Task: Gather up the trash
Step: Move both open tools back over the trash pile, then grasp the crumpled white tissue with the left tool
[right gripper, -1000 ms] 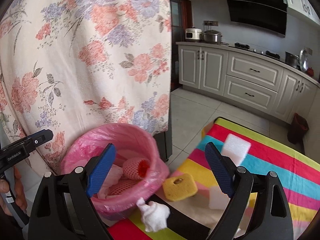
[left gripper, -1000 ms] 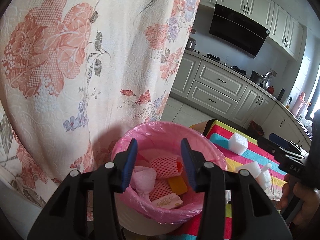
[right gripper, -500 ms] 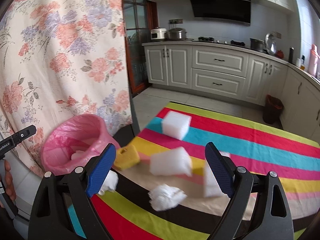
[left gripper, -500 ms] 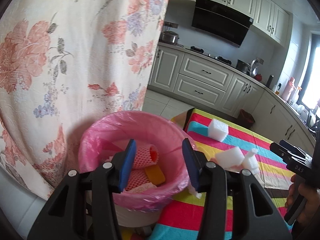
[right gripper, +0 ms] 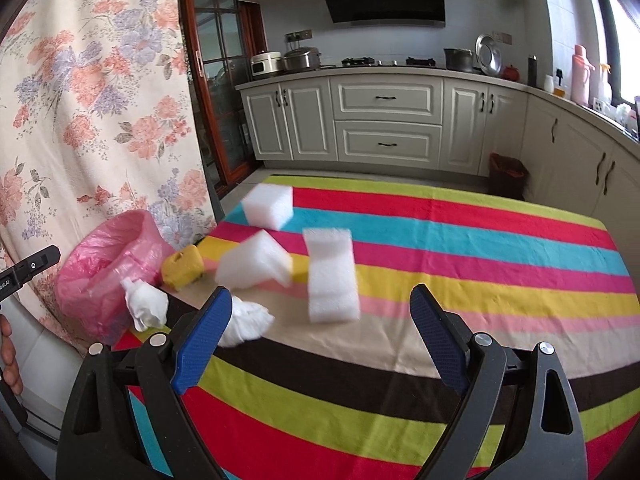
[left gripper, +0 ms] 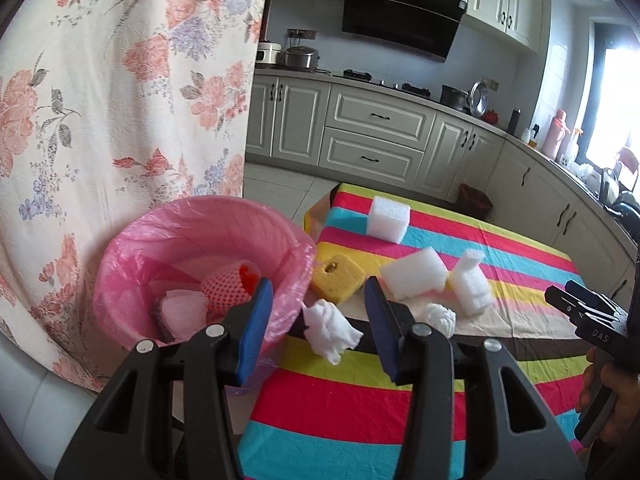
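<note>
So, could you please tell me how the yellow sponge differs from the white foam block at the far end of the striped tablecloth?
The yellow sponge is yellow with a hole in it; the white foam block is plain white. The sponge lies right beside the pink-lined bin; the block sits farther away. Both are squarish blocks resting loose on the striped tablecloth.

The bin (left gripper: 200, 248) sits just off the table's (right gripper: 440, 360) left edge. Sponge (right gripper: 183, 267) is nearest it, foam blocks (right gripper: 332, 276) further right, tissue wads (right gripper: 146, 306) in front.
</note>
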Available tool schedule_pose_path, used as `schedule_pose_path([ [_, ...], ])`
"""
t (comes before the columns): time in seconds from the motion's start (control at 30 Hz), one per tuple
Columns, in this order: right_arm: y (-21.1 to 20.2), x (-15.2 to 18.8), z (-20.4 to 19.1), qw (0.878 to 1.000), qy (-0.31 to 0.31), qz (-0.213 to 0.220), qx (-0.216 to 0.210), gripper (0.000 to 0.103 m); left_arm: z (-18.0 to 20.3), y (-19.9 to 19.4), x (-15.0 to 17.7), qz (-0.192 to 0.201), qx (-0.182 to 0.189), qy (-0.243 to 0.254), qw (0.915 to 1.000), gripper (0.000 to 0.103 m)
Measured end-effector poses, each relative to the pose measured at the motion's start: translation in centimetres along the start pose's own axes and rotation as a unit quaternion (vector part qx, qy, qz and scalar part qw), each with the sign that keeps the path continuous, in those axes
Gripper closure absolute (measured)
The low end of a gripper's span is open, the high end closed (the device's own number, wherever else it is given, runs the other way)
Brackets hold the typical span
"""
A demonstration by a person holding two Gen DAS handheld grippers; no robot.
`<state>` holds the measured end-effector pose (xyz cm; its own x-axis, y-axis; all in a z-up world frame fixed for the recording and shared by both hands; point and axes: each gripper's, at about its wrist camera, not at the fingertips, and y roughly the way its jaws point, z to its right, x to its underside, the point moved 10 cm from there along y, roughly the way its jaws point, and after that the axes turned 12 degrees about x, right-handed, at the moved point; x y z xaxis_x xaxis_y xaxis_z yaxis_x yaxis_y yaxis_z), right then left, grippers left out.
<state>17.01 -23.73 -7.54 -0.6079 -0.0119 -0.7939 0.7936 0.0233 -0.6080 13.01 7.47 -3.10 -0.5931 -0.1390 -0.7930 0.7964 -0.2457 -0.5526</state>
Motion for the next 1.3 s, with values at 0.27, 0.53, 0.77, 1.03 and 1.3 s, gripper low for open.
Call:
schedule_pose_path([
  [0.27, 0.3, 1.9, 2.5, 1.000, 0.017, -0.012, 0.006, 0.018, 1.9, 1.6, 1.5, -0.013, 0.008, 0.007, 0.9999, 0.057],
  [0.53, 0.6, 3.1, 4.1, 0.999, 0.028, -0.020, 0.009, 0.018, 2.8, 3.7, 3.4, -0.020, 0.009, 0.005, 0.9997, 0.057],
  [0.77, 0.9, 3.6, 4.8, 0.999, 0.031, -0.024, 0.007, 0.018, 1.9, 5.6, 4.7, -0.022, 0.001, -0.012, 0.9997, 0.057],
  [1.03, 1.7, 3.8, 5.0, 0.999, 0.029, -0.028, 0.005, 0.018, 1.2, 8.1, 6.3, -0.036, -0.025, -0.009, 0.9990, 0.057],
  [1.3, 2.9, 3.8, 5.0, 0.999, 0.027, -0.036, 0.002, 0.018, 0.5, 10.9, 7.3, -0.056, -0.079, 0.005, 0.9953, 0.057],
])
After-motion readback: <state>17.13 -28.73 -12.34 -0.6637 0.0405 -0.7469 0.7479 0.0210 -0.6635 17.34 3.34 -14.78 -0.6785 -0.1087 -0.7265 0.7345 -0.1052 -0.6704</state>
